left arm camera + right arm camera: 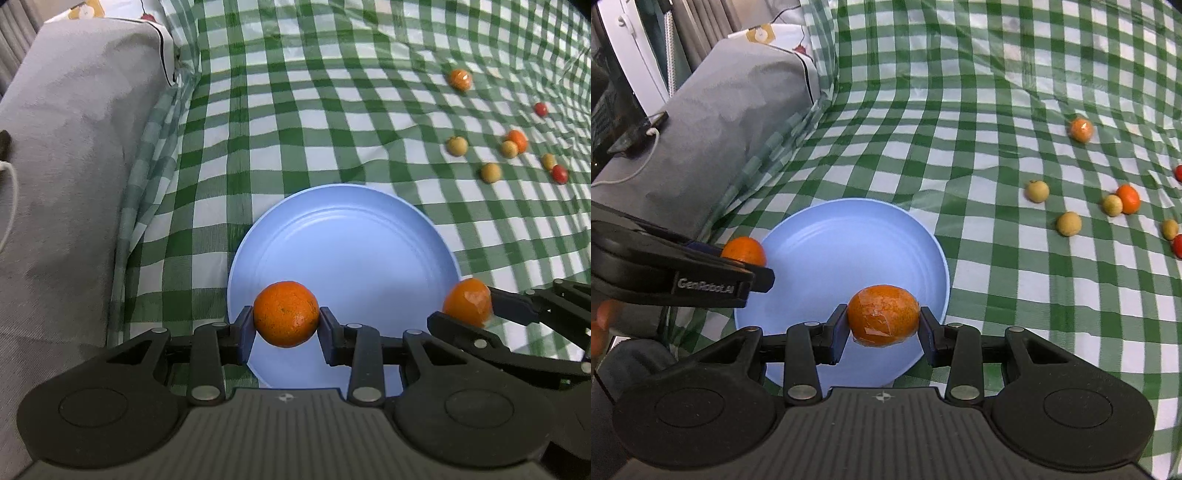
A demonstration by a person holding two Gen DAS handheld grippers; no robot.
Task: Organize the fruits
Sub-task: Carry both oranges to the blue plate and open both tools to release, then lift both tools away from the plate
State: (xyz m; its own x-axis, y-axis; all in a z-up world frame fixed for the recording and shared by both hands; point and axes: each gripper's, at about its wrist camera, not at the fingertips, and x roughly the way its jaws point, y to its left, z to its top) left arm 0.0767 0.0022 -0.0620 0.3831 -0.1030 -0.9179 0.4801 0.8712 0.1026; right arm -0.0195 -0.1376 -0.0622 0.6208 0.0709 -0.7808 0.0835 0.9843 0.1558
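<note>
The left tongs (286,320) are clamped on a bare orange (286,314), which is held above the near left edge of the blue plate (343,236). The right tongs (882,320) are clamped on a second orange wrapped in clear film (882,315), which is held above the near right part of the same plate. In the left wrist view the right tongs are seen entering from the right with their wrapped fruit at the plate's rim.

The surface is covered by a green-and-white checked cloth (960,110), on which the plate is laid. A grey cushioned block (731,110) is seen to the left of the cloth, with a white cable (635,170) lying on it.

Well beyond the plate, to the right, loose fruit is scattered on the cloth: another wrapped orange (1081,129) farthest off, a small bare orange (1128,198) touching a pale round fruit (1112,205), two more pale round fruits (1037,191) (1069,223) set apart from each other, and small red fruits (541,109) (559,173) near the right edge.
</note>
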